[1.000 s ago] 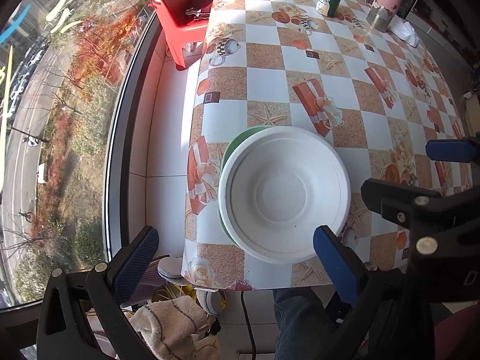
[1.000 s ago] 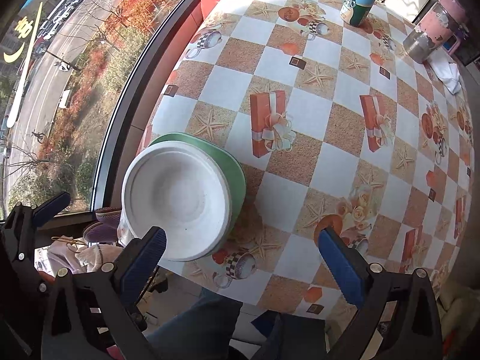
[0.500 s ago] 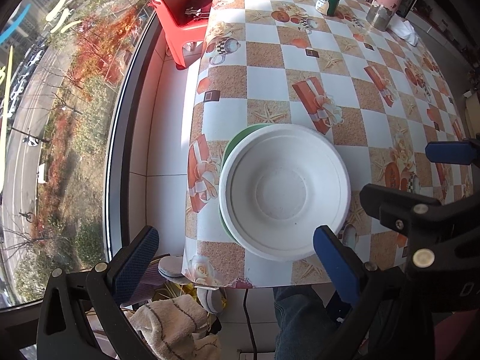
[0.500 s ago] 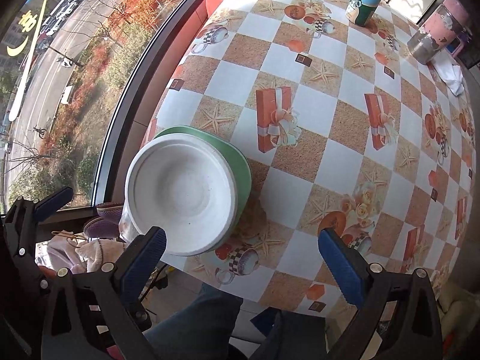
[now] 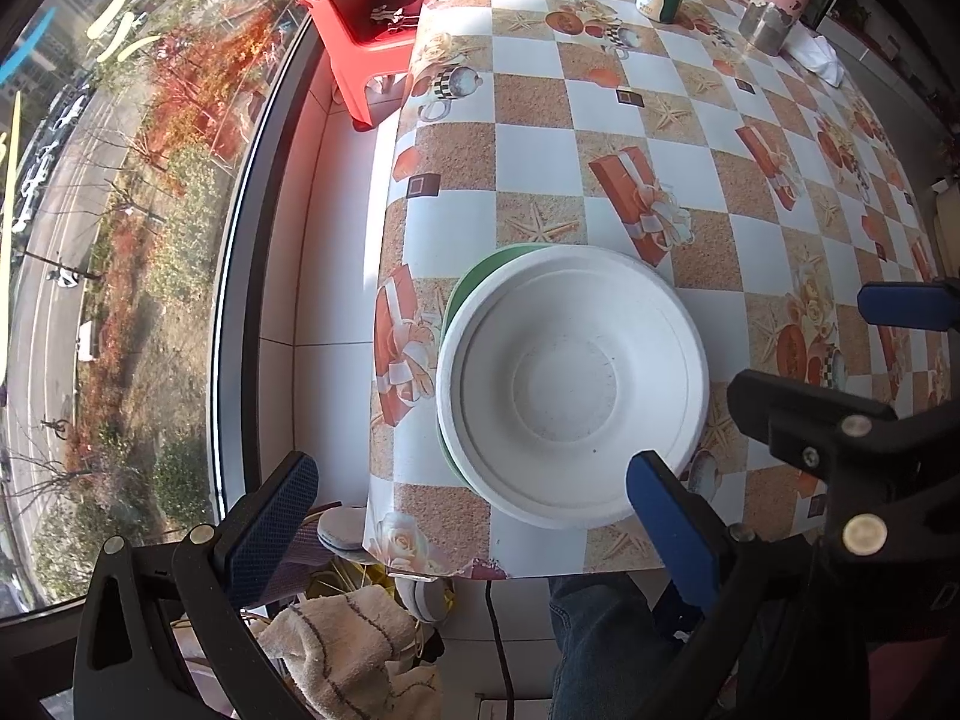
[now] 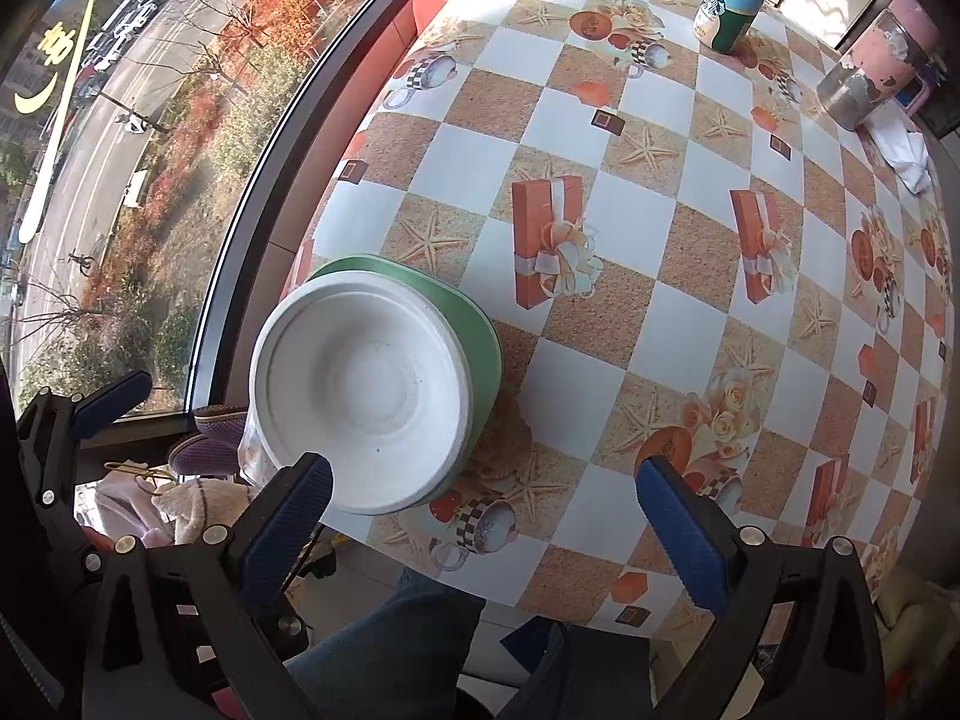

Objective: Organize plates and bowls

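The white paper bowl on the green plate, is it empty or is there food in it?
Empty: the white paper bowl sits upright on the green plate, its bare inside showing only a few tiny specks.

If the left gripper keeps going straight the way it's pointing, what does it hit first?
Most likely the white bowl stacked on the green plate. The open left gripper points at its near rim, though depth is hard to judge.

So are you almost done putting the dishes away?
It looks nearly done. The white bowl already sits stacked on the green plate near the table's corner. Nothing is in hand: the left gripper and right gripper are both open and empty. No other plates or bowls show, only a bottle and a jar at the far end, so little seems left.
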`<state>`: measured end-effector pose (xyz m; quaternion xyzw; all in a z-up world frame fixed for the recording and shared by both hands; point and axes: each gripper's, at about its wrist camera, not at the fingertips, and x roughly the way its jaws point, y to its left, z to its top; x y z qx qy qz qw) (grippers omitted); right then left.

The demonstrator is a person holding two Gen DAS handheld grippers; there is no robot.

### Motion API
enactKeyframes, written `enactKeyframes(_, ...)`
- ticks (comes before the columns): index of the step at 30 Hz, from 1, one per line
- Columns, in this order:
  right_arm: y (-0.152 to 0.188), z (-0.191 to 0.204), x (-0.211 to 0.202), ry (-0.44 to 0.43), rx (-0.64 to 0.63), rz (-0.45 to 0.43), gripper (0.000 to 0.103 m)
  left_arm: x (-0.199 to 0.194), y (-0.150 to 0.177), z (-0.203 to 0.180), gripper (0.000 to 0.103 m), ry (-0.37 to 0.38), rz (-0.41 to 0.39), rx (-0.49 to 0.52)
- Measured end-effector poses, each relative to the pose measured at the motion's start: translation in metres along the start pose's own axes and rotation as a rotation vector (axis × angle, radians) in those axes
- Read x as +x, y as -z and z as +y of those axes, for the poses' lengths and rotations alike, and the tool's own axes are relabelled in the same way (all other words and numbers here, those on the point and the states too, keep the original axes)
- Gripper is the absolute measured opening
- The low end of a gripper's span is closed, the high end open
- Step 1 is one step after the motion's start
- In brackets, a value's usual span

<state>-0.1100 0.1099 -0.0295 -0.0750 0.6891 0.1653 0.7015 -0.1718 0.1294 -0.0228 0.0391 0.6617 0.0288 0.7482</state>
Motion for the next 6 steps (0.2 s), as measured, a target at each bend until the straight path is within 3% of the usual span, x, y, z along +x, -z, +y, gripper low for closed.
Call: enactKeyframes(6, -0.0027, 0.0007, 0.0051, -0.012, -0.016, 0.015, 0.102, 0.0003, -0.0035, 0.0067, 0.103, 0.012, -0.009, -0.036)
